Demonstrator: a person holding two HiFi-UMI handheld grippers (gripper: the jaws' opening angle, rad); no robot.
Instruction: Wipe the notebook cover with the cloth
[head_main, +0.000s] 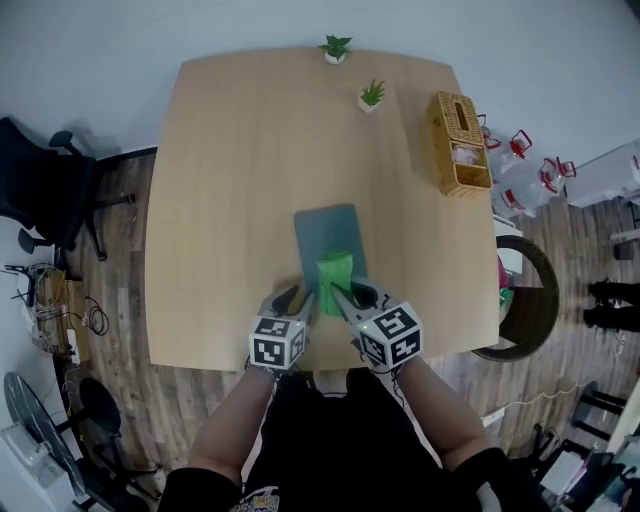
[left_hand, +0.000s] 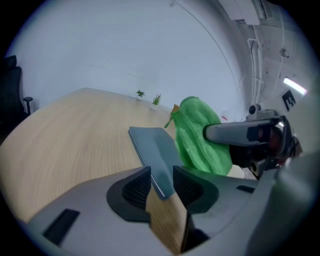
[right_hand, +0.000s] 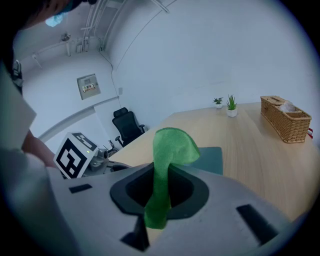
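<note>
Even bright light, fisheye-warped edges, blurred foregrounds

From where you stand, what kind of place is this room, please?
Probably an office or a meeting room: a large wooden table, a black swivel chair beside it on a wood floor, and a small potted plant as desk decoration.

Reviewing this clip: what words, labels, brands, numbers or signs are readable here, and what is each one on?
No text reads clearly.
Wall panel: small label, too blurred to read.
Dark sign near the ceiling light: a white mark, perhaps "E", unclear.
Marker cubes: black-and-white square patterns, no letters.
Notebook and cloth: no print visible.
</note>
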